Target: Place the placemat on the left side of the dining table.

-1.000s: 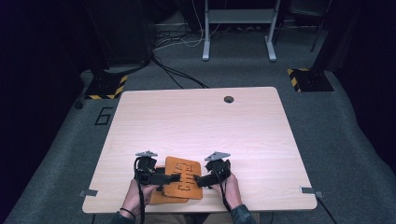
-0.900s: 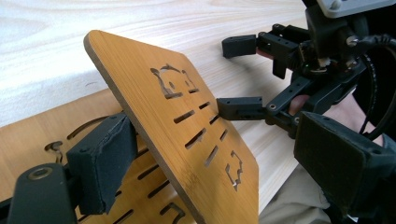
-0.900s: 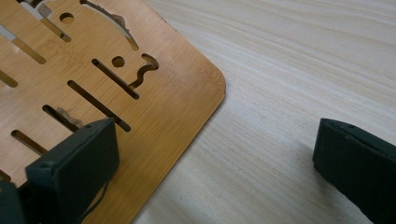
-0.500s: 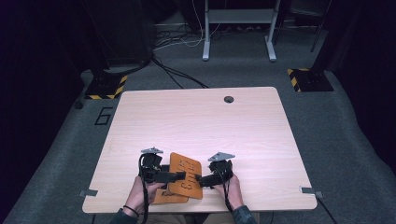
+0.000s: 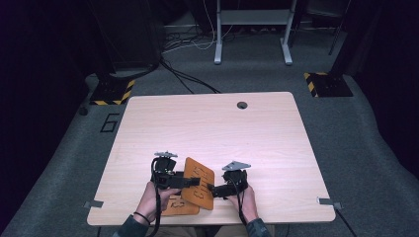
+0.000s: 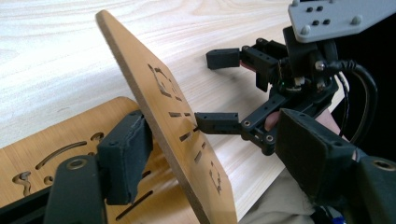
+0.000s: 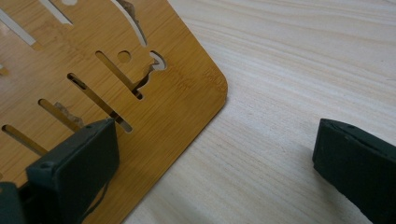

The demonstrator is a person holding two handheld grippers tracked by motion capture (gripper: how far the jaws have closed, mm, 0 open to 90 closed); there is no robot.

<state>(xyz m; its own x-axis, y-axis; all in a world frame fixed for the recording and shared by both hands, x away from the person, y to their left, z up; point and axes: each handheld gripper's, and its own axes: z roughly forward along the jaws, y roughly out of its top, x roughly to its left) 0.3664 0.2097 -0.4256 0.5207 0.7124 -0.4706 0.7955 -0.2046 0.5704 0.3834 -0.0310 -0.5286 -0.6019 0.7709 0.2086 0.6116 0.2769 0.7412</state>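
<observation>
From the high view, near the front edge of the surface (image 5: 222, 128): two thin bamboo-coloured boards, a flat board (image 5: 175, 206) lying down and a raised board (image 5: 200, 183) tipped up over it, overlapping its right part. Flanked by the left gripper (image 5: 190, 181) and the right gripper (image 5: 213, 189), jaws pointing inward at each other. Too small here to tell the gap of either. From the left gripper view: raised board (image 6: 168, 121) standing steeply on edge between the jaws of the left gripper (image 6: 219, 163), which gape wide — one pad close behind the back face, seemingly propping it, the other well clear, so nothing clamped. Flat board (image 6: 56, 140) below, cut with slots and curls. Beyond, the right gripper (image 6: 215, 88) spread open too, lower jaw tip touching the slotted front face, upper jaw off in the air. From the right gripper view: right gripper (image 7: 210, 163) wide open, one jaw over what looks to be the raised board (image 7: 163, 93) near its rounded corner, the other over bare surface. Judged on handling: light, stiff, smooth and likely slippery on the faces; thin webs between slots probably the weak spots. Best pinched across the two faces on a solid margin near an edge — not on the slotted middle — and with a firm squeeze, since merely leaning it could let it slide and slap down.
</observation>
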